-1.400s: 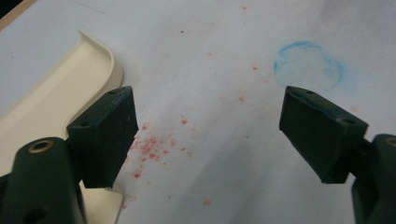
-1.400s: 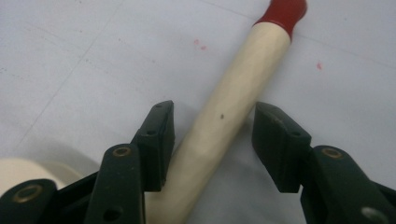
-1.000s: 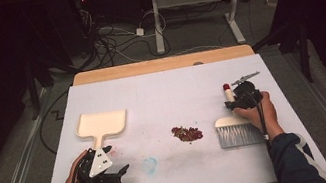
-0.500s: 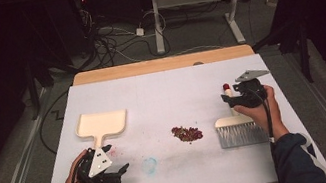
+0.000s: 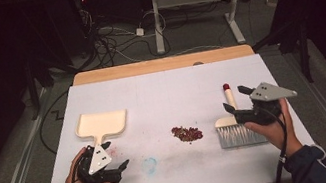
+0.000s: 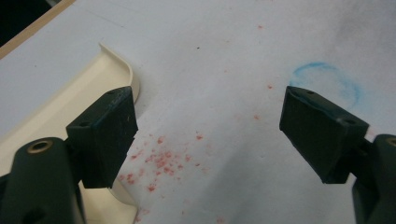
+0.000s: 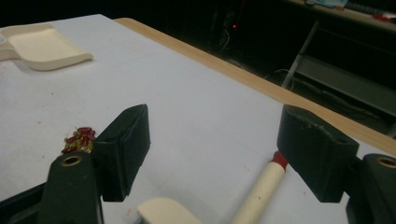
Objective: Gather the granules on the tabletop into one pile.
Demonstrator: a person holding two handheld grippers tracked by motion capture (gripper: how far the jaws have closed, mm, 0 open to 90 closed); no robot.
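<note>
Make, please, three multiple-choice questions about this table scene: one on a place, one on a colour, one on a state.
1. Where does the pile of small red bits lie?
A. inside the dustpan
B. on the table between the dustpan and the brush
C. on the floor

2. What colour is the dustpan?
A. cream
B. blue
C. black

3. How are the right tongs?
A. shut on the brush handle
B. shut on nothing
C. open, over the brush

Right letters:
1. B: the high view shows the pile on the white table, left of the brush.
2. A: it looks cream in the high view.
3. C: the jaws stand wide apart above the handle.
</note>
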